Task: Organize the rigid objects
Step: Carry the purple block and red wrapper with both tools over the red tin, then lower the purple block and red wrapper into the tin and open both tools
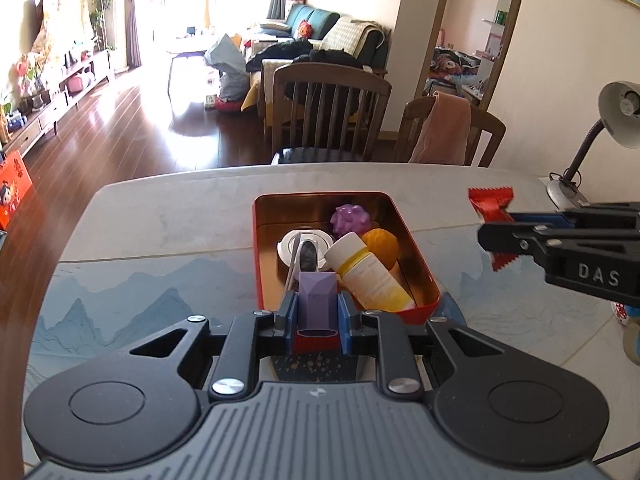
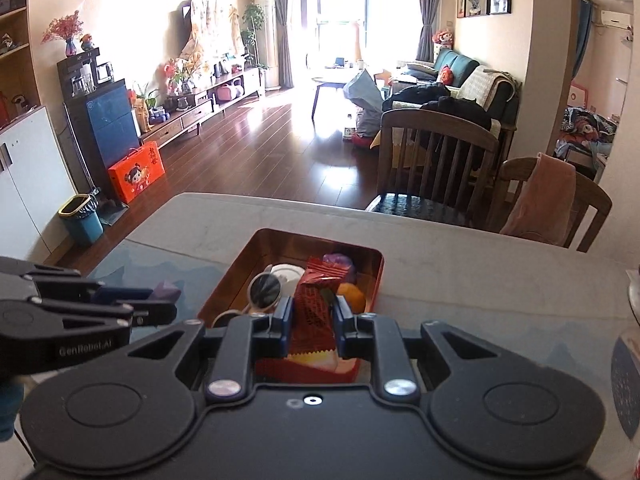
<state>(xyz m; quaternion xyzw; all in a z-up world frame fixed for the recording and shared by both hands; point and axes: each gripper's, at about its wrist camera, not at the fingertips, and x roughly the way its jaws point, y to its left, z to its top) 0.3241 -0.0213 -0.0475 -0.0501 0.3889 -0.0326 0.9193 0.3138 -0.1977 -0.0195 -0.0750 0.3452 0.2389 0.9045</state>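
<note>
Right now both grippers hang over the desk [image 1: 160, 216], each with something pinched. Left gripper [image 1: 316, 312]: jaws nearly closed, blue pads pressed on both sides of a small purple box [image 1: 316, 300], held upright above the near end of the red tin [image 1: 412, 240]. Right gripper [image 2: 312, 320]: jaws also narrow, clamped on a red snack packet [image 2: 316, 308] with zigzag edges; in the left wrist view the same packet sticks out of the jaws above and below, off to the right of the tin and clear of the desk.

Red tin sits open near the middle of the desk, shiny gold inside. Contents: white bottle [image 1: 368, 272] with yellow label lying on its side at the near right, leaning on an orange ball [image 1: 382, 246]; purple knobbly ball [image 1: 351, 218] at the far side; a white round dish-like item [image 1: 290, 246] on the left with a dark round piece [image 1: 309, 254] on it and a thin white stick [image 1: 294, 260] slanted across. Cannot tell what the dark piece is.

Desk has a pale top with a blue mountain-print mat [image 1: 120, 300] under the near half. Grey desk lamp [image 1: 618, 120] stands at the far right corner. Two wooden chairs [image 1: 328, 112] behind the desk, a pink cloth [image 1: 444, 128] draped over the right one.
</note>
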